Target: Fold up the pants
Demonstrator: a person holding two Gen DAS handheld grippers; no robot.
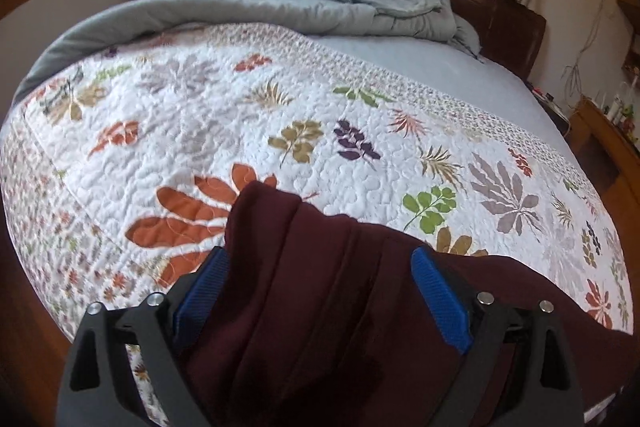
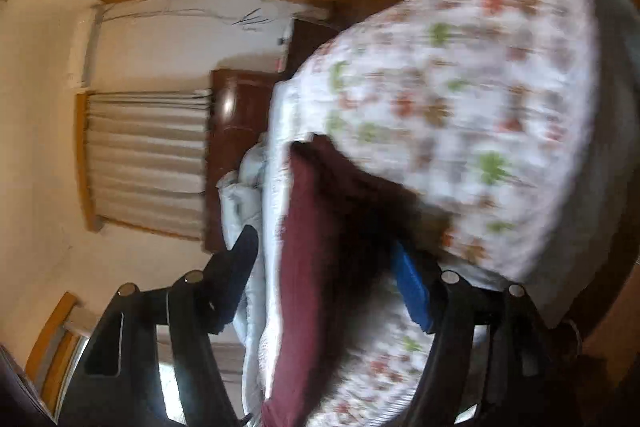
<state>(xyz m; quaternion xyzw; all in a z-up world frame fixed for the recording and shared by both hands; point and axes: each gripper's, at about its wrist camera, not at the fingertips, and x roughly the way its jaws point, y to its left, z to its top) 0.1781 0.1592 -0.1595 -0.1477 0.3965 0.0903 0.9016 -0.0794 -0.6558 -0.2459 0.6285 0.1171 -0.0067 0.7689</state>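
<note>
On the floral quilt (image 1: 240,115), maroon pants (image 1: 320,287) lie between both wide-spread grippers, left gripper (image 1: 320,267) and right gripper (image 2: 324,259), neither clamping; closing short risks a partial-layer grab.

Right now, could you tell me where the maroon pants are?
The maroon pants lie at the floral quilt's near edge, between the left gripper's blue fingers.

left tool (image 1: 320,263) is level, its blue pads (image 1: 438,301) spread wide with maroon cloth bunched between them, while right tool (image 2: 328,255) is rolled sideways, fingers parted too, view blurred.
</note>
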